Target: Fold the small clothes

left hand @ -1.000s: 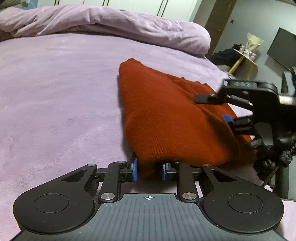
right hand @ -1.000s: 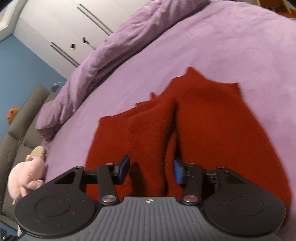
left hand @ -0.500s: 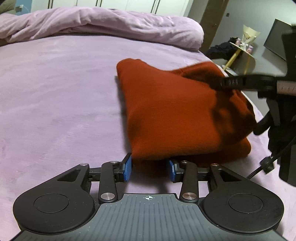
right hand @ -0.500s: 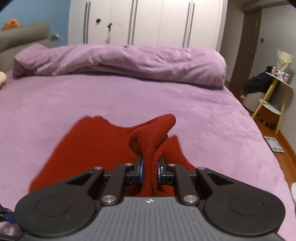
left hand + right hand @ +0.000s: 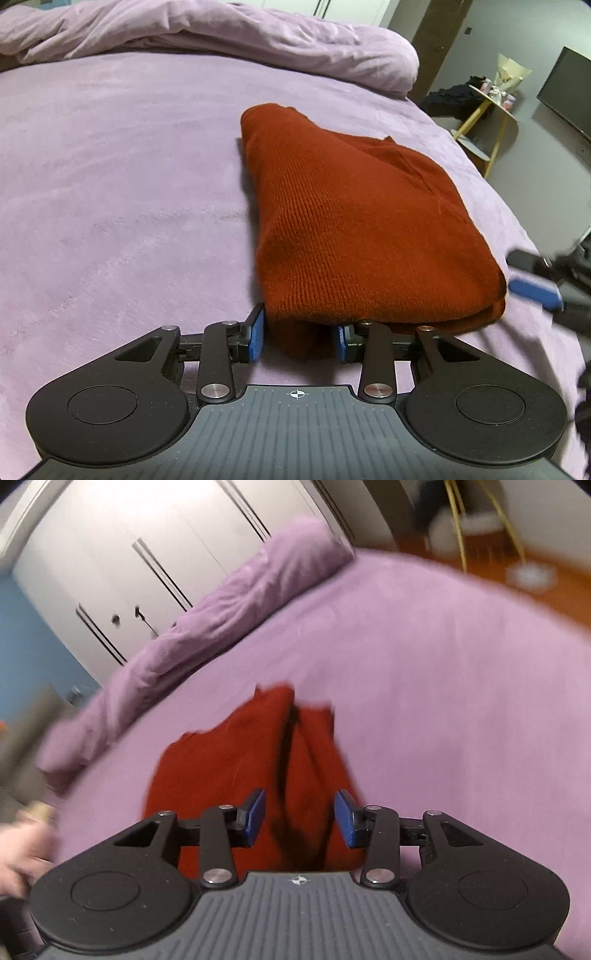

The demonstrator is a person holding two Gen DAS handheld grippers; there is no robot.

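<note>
Now the folded red sweater [image 5: 354,229] lies lengthwise straight ahead of your left gripper [image 5: 298,334], near edge between its parted, closing fingers. Your right gripper [image 5: 299,818] hangs over the other end, jaws opening, gripping nothing.

A home bedroom is shown — a bed [image 5: 110,184] with bunched duvet [image 5: 221,33], wardrobe doors [image 5: 147,554] behind.

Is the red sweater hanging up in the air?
No, the red sweater lies folded flat on the purple bed.

The right wrist view is motion-smeared throughout. A pale pink shape [image 5: 18,853] at its lower left edge (cut off) stays unidentifiable; small items on the yellow side table [image 5: 496,94], upper right, are unreadable.
</note>
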